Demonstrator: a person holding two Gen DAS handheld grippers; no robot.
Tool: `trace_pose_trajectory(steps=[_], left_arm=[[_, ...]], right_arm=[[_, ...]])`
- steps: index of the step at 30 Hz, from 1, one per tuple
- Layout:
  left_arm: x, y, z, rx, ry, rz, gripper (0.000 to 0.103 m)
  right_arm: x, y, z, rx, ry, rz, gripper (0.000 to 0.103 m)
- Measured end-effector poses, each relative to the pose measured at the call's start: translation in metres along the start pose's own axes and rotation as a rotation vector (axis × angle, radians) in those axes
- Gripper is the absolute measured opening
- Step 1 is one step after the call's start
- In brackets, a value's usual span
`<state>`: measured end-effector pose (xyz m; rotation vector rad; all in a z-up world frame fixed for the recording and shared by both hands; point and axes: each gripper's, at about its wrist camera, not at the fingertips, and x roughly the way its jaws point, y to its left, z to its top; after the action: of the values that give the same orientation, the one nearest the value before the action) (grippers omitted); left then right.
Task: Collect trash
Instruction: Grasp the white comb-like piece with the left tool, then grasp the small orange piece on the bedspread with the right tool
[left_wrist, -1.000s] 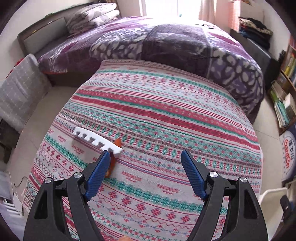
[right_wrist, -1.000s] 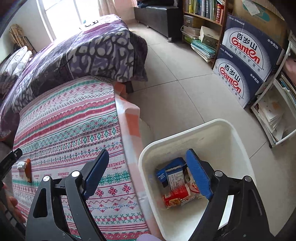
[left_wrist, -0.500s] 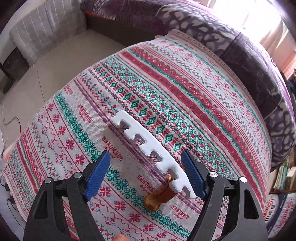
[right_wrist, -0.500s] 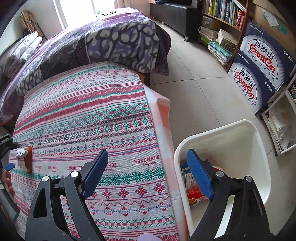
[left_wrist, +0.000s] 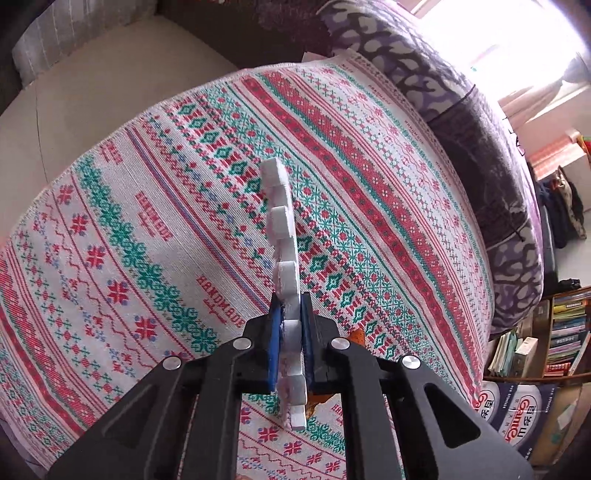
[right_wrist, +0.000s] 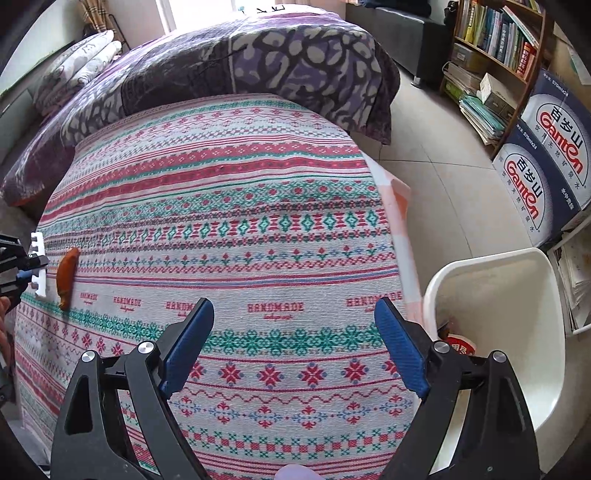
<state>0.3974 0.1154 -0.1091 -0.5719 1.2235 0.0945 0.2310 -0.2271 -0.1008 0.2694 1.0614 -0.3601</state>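
White foam strip (left_wrist: 282, 254) looks light and brittle, so your left gripper (left_wrist: 291, 347), clamped on its lower half, shouldn't squeeze harder while your right gripper (right_wrist: 295, 343) is opening, empty

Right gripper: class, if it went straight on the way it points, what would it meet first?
Probably the patterned woven tablecloth; nothing lies between the open right gripper and the cloth, though depth is unclear.

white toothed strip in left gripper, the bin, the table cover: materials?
White toothed strip: likely foam, matte with crumbly, grainy edges. Bin: looks like moulded plastic, smooth off-white with a soft sheen and rounded rim. Table cover: woven cloth, visible thread grid and stitched-looking pattern bands.
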Motion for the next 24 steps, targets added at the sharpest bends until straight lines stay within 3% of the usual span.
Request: trace_pose_trajectory(steps=[5, 12, 16, 20, 24], left_arm=[[-0.064, -0.002, 0.013, 0.059, -0.163, -0.015, 0.010], [-0.128, 0.010, 0.022, 0.067, -0.293, -0.044, 0.010], [-0.144, 0.020, 0.024, 0.077, -0.337, -0.014, 0.010], [-0.146, 0.027, 0.026, 0.078, -0.332, -0.011, 0.010], [-0.143, 0.026, 0.027, 0.080, -0.319, -0.022, 0.011]], right_arm=[[0.006, 0.054, 0.000, 0.003, 0.006, 0.073, 0.085], [0.020, 0.158, 0.003, -0.034, 0.031, 0.155, 0.085], [0.035, 0.206, 0.003, -0.073, 0.052, 0.163, 0.085], [0.048, 0.237, 0.000, -0.136, 0.069, 0.135, 0.085], [0.056, 0.255, -0.003, -0.215, 0.062, 0.092, 0.074]])
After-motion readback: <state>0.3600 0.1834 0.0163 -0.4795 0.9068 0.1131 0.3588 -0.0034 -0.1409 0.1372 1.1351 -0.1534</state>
